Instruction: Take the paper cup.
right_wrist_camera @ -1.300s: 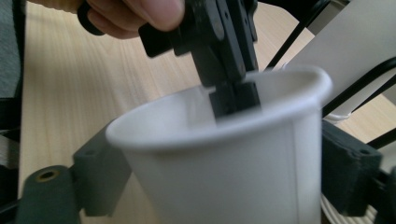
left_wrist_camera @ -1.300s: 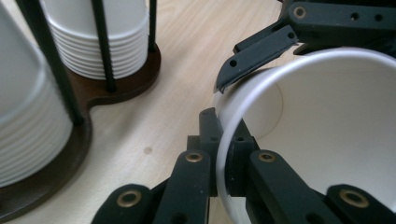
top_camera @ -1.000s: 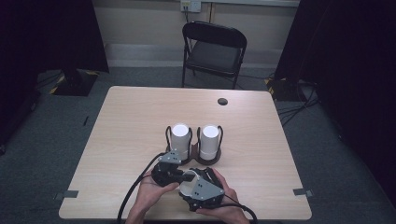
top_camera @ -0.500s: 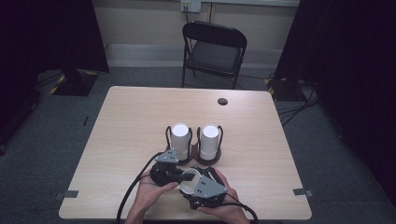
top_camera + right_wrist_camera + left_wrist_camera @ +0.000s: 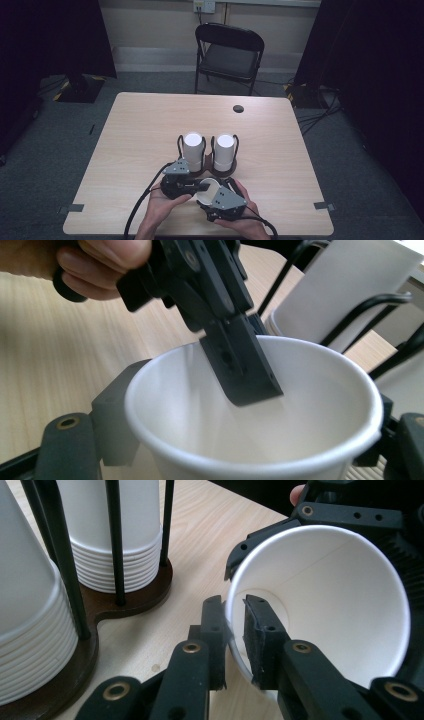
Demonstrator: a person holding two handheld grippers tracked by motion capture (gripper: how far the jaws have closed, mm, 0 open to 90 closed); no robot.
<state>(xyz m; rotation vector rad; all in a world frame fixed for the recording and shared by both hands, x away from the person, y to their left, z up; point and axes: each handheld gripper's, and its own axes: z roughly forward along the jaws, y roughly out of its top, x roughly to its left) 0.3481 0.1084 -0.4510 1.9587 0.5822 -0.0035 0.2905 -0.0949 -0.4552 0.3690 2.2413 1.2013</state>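
A white paper cup (image 5: pixel 206 194) (image 5: pixel 340 605) (image 5: pixel 190 405) lies tilted between my two grippers near the table's front edge. My right gripper (image 5: pixel 210 194) (image 5: pixel 250 432) is shut on the cup's body, a jaw on each side, after closing a little. My left gripper (image 5: pixel 202 186) (image 5: pixel 234 602) straddles the cup's rim, one jaw inside and one outside. Its jaws have just been opening, and a small gap now shows beside the thin wall. Just beyond stand two stacks of white cups (image 5: pixel 193 145) (image 5: pixel 224 149) in a dark wooden holder (image 5: pixel 220 172) (image 5: pixel 135 595).
The holder's black wire posts (image 5: pixel 114 540) rise close to my left gripper. A black folding chair (image 5: pixel 229 55) stands beyond the far edge of the light wooden table (image 5: pixel 140 130). A small dark round cap (image 5: pixel 238 108) sits far right on the table. Cables trail off the front edge.
The hands and the cup have barely shifted near the front edge. The two cup stacks stand as before.
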